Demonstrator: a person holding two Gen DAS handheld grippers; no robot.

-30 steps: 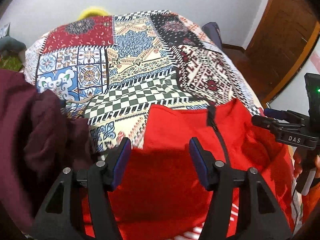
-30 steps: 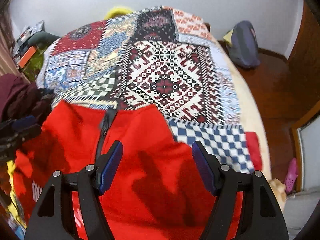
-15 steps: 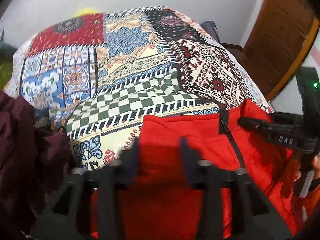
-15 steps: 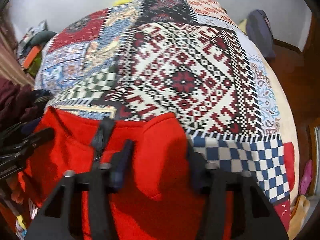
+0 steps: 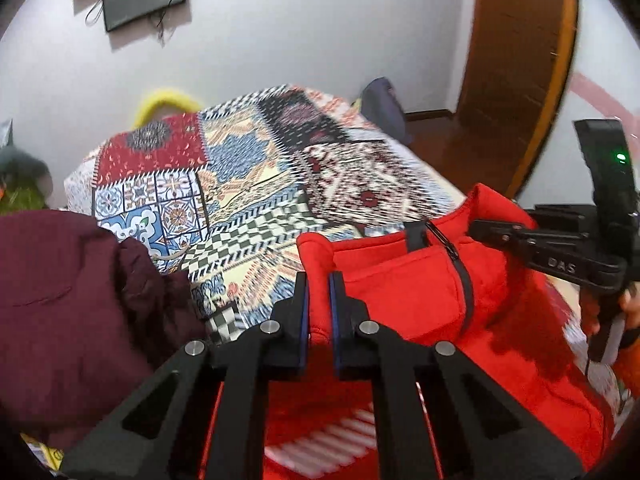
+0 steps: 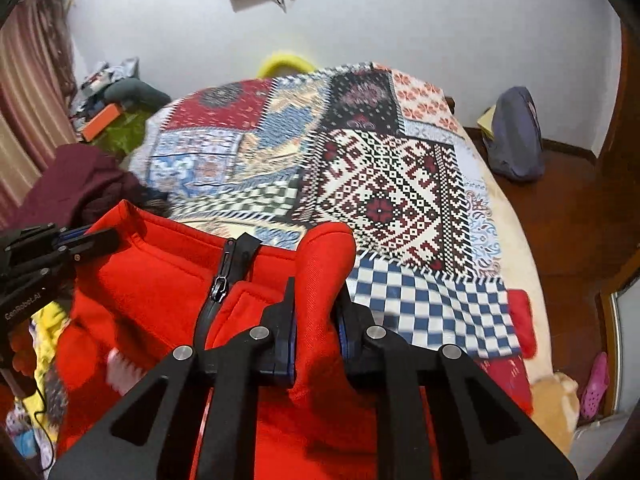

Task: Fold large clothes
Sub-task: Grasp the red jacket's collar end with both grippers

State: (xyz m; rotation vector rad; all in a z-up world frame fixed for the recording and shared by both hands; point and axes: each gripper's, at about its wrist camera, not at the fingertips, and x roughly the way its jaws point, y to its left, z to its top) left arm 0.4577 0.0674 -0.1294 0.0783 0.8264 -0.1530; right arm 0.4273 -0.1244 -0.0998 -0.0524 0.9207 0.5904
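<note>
On the left a maroon heap [image 5: 60, 292] sits untouched on the quilt [image 5: 240, 184]. A second ago both claws hung wide open over the flat red top [image 5: 400, 292]; now the left gripper [image 5: 319, 284] has pinched shut on its collar edge, and the right gripper [image 6: 316, 292] has clamped a thick fold on the other side of the zip [image 6: 218, 284]. The top is lifting off the bed, so I'd say the grab is done and the fold can begin.
</note>
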